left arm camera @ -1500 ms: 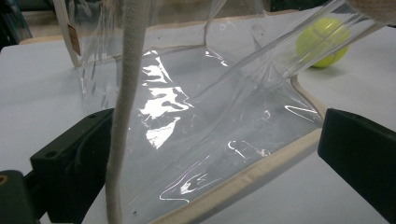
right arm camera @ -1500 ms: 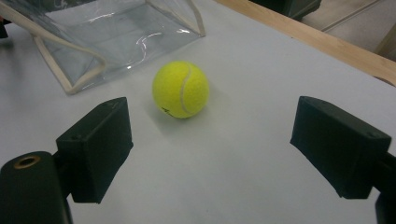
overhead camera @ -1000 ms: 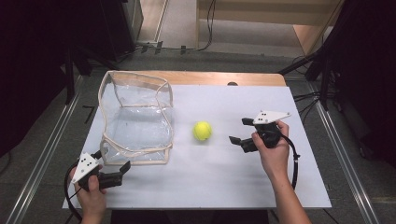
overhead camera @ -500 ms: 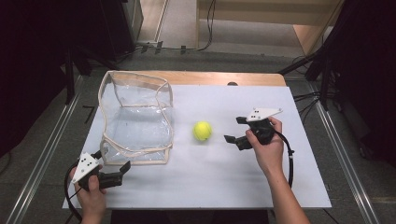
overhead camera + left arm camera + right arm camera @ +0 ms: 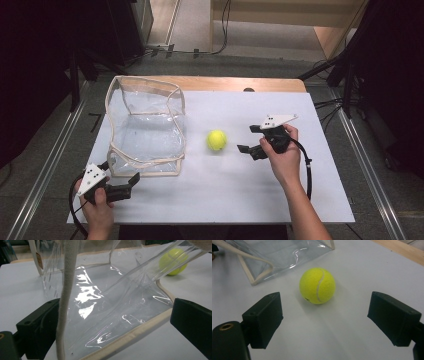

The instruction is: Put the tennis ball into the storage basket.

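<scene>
The tennis ball [image 5: 216, 140] sits on the white table sheet [image 5: 300, 200], just to the left of the right gripper [image 5: 248, 139], whose jaws stand wide apart and point straight at it. In the right gripper view the ball [image 5: 317, 285] lies dead ahead, a little beyond the jaw tips and centred in the gap, not yet between them. A ball has no long axis, so any closing line will do; what counts is that the gap is clearly wider than the ball. The right hand [image 5: 282, 157] is by far the nearer one.

The left gripper [image 5: 131, 180] rests at the near left corner, jaws also wide, right at the near edge of the clear plastic bag [image 5: 145, 130]. In its own view the bag's cream-trimmed rim [image 5: 130, 336] runs across between the jaws, apparently not pinched yet.

The bag stands open just left of the ball, close but apart. The sheet is flat and bare around the ball, so a short push leftward should bring the jaws round it.
</scene>
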